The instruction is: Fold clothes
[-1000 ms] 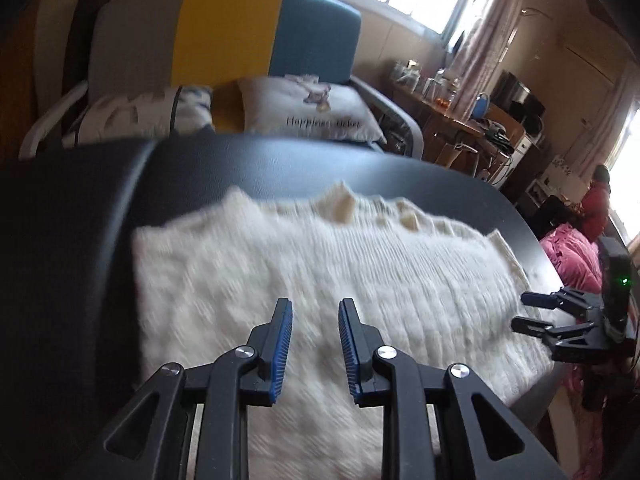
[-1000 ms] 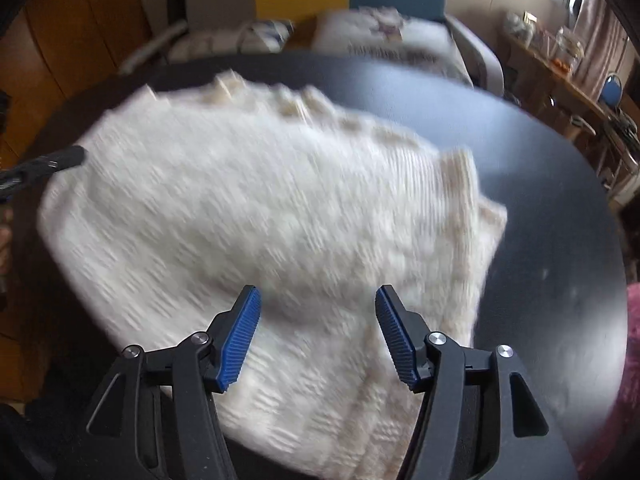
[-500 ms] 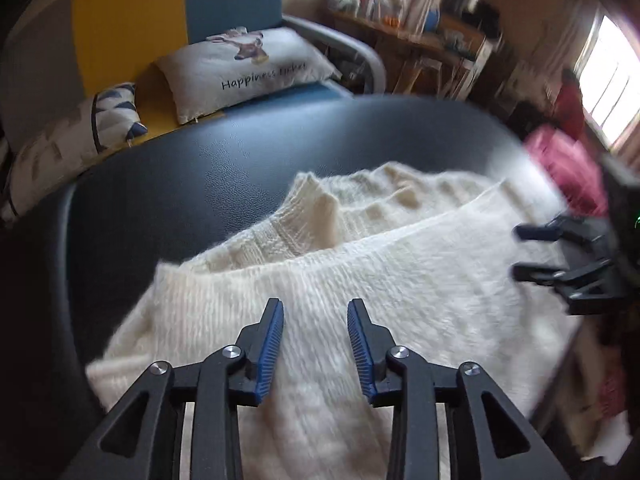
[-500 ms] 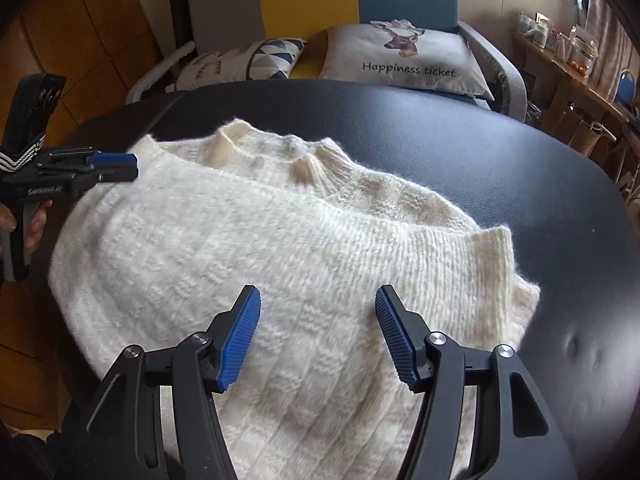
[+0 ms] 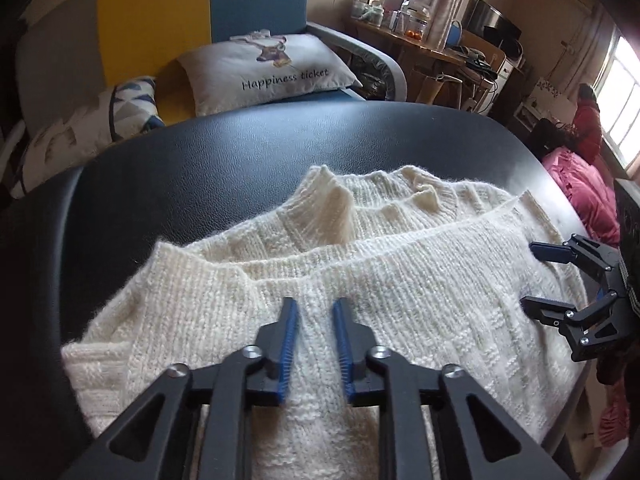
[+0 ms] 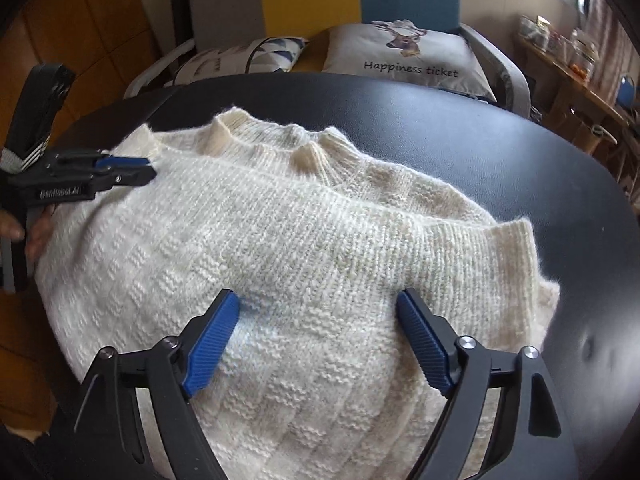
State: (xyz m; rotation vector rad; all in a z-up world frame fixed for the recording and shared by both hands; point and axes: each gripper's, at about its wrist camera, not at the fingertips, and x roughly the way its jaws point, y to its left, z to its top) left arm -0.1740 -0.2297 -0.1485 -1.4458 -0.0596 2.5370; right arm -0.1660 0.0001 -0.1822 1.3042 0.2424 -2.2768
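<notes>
On the black table [image 6: 480,152] lies the cream sweater [image 6: 280,240], folded once; closing narrowly, the left gripper [image 5: 314,312] may pinch only one layer, while the right gripper [image 6: 320,304] opens wide, empty.

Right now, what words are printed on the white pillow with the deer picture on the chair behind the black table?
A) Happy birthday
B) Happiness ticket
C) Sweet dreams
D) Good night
B: the white pillow with the deer picture shows the words Happiness ticket under the deer, readable in both wrist views.
</notes>
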